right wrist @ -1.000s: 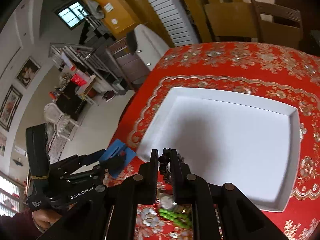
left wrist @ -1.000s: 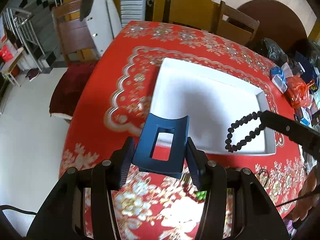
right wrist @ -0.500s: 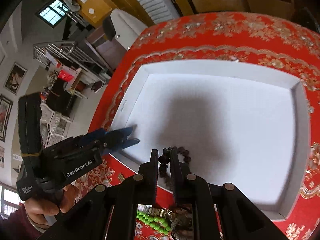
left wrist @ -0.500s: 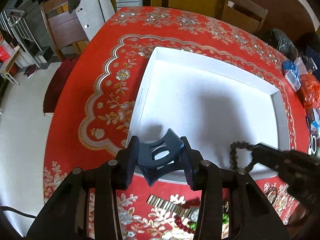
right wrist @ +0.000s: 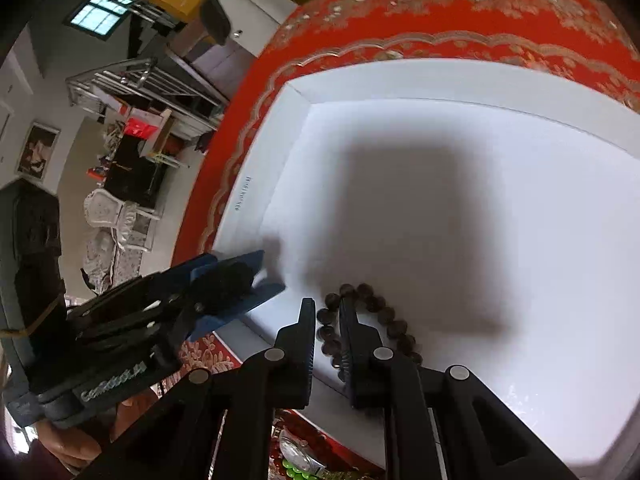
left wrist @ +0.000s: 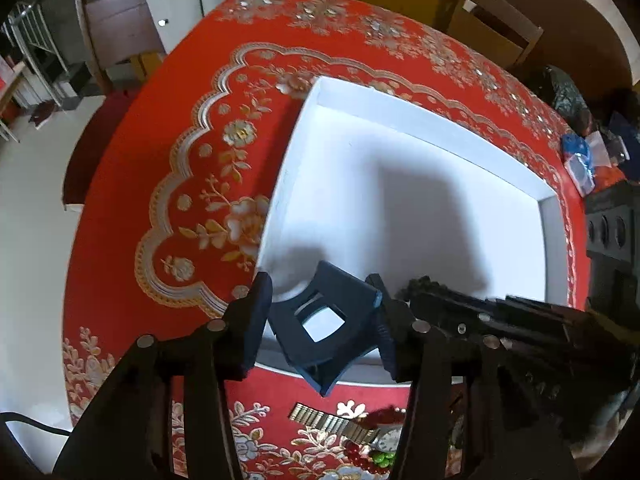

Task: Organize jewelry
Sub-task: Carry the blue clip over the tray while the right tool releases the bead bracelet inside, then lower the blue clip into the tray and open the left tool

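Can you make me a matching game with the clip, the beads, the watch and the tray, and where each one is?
Things:
1. blue hair clip
2. dark bead bracelet
3. wristwatch
4. white tray

Places:
A. lying on the red tablecloth, outside the tray
B. between the fingers of the left gripper, over the tray's near corner
C. sitting on the red tablecloth, nearly bare inside
D. lying on the tray floor at the tips of the right gripper, whose jaws are opening

Pairs: 1-B, 2-D, 3-A, 4-C
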The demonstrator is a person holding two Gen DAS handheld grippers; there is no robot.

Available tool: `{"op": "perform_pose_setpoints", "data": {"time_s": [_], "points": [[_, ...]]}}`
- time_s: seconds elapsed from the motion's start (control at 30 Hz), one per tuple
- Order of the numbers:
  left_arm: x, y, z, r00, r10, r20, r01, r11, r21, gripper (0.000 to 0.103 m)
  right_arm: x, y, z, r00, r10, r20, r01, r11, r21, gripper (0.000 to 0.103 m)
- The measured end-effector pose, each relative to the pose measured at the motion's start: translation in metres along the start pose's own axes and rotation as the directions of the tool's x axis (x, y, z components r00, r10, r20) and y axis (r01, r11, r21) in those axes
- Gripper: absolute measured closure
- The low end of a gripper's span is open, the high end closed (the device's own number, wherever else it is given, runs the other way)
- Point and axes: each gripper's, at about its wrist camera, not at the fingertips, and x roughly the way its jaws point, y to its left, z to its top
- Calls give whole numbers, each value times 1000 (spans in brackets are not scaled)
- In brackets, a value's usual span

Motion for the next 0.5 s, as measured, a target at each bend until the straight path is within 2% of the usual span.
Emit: {"op": "perform_pose_setpoints", "data": {"time_s": [0.03, 0.1, 0.27, 0.37, 0.4, 0.5], "points": [[-1, 0, -2, 1000, -7, -4, 7, 1000, 5, 52, -7, -3, -1, 1000, 1, 19, -1, 1000, 9, 66], [-3, -1, -7, 1000, -13, -3, 13, 1000, 20, 49, -20, -9, -4, 999, -8, 52, 7, 1000, 21, 58], [-4, -3, -12, 1000, -2, 3, 1, 1000, 30, 46, -49, -17, -15, 994, -42, 102, 38, 998, 40, 58], [-4, -5, -13, 1000, 1, 20, -1, 1000, 25, 45, -63, -22, -26, 991, -29, 130, 19, 997, 79, 58], [-4, -6, -12, 1000, 6, 31, -7, 1000, 28, 41, -66, -23, -30, 991, -31, 131, 20, 996, 84, 58], [-1, -9, -12, 1000, 10, 14, -11, 999, 32, 41, -70, -21, -40, 991, -62, 122, 52, 996, 79, 58]]}}
